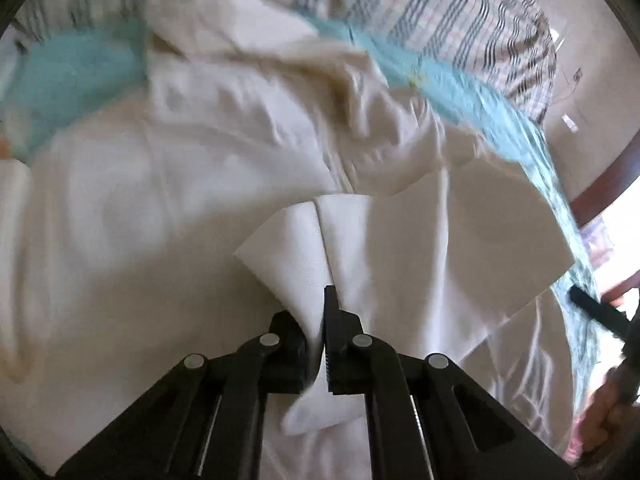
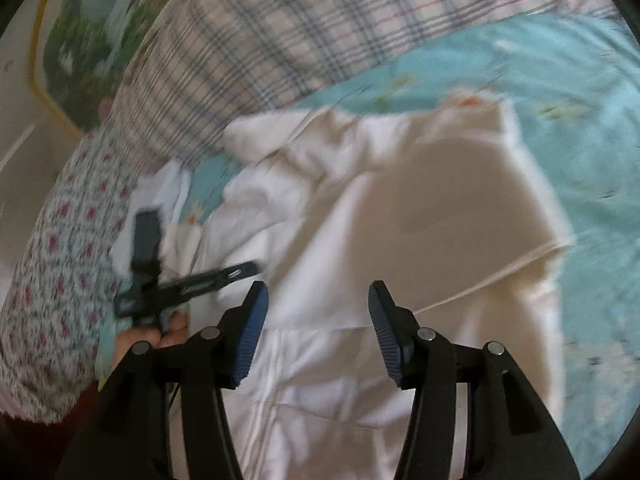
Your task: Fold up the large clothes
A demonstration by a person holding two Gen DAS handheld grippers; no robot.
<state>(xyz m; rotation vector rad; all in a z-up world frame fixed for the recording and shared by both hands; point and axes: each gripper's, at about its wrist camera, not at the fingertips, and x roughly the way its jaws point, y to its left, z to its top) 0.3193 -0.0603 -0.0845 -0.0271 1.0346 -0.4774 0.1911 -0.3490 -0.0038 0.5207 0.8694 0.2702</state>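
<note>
The left claw [image 1: 322, 320] was clamped on a folded flap of the white garment [image 1: 180, 208], the cloth pinched between its black fingers and lifted clear of the rest. The right claw [image 2: 318, 320] hung above the same garment with its blue-padded fingers [image 2: 252, 340] spread apart, gripping nothing. The garment lay rumpled across a bed, on a turquoise printed sheet [image 2: 580, 120]. Beyond it sat a plaid pillow [image 2: 280, 40], and farther left a framed green picture [image 2: 88, 40] against the wall.
</note>
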